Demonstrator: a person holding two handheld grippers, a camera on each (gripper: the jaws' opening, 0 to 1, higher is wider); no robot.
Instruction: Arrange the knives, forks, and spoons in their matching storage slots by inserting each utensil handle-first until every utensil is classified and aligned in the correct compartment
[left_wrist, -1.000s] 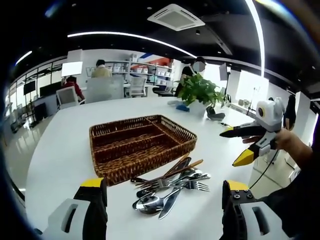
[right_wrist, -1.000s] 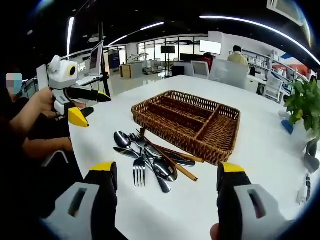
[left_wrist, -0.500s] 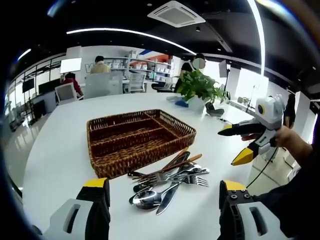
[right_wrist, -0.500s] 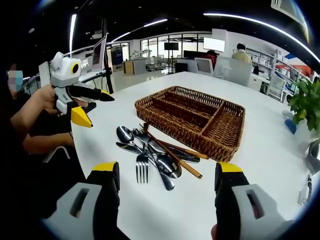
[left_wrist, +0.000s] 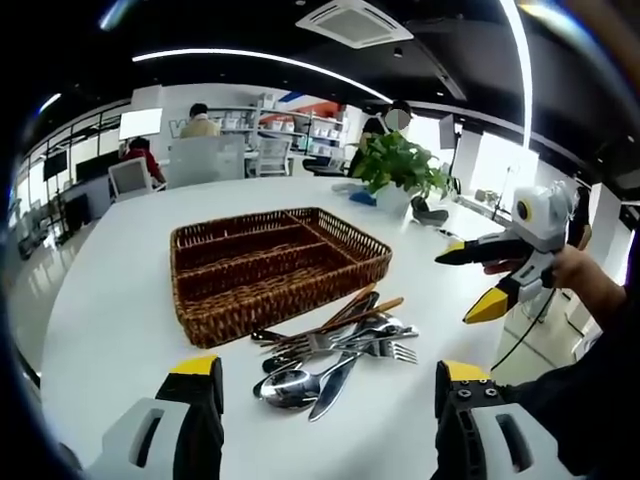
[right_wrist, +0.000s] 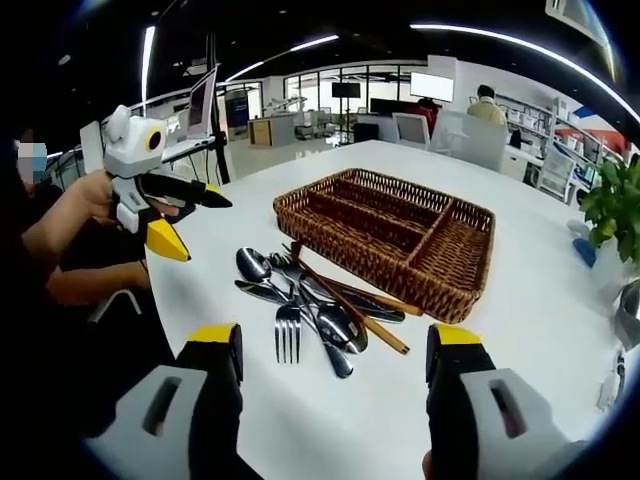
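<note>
My left gripper (left_wrist: 320, 400) and right gripper (right_wrist: 330, 375), jaws apart, hover over bare table (right_wrist: 380, 420); utensil pile (right_wrist: 310, 310) ahead, wicker tray (right_wrist: 390, 235) beyond. Both have edged slightly nearer.

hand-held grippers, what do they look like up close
Each hand-held gripper, left and right, has a white body and black jaws, one of them yellow-tipped. In its own view, the left hand-held gripper's fingers are black with yellow caps on grey-white mounts. The person wears a dark sleeve.
</note>
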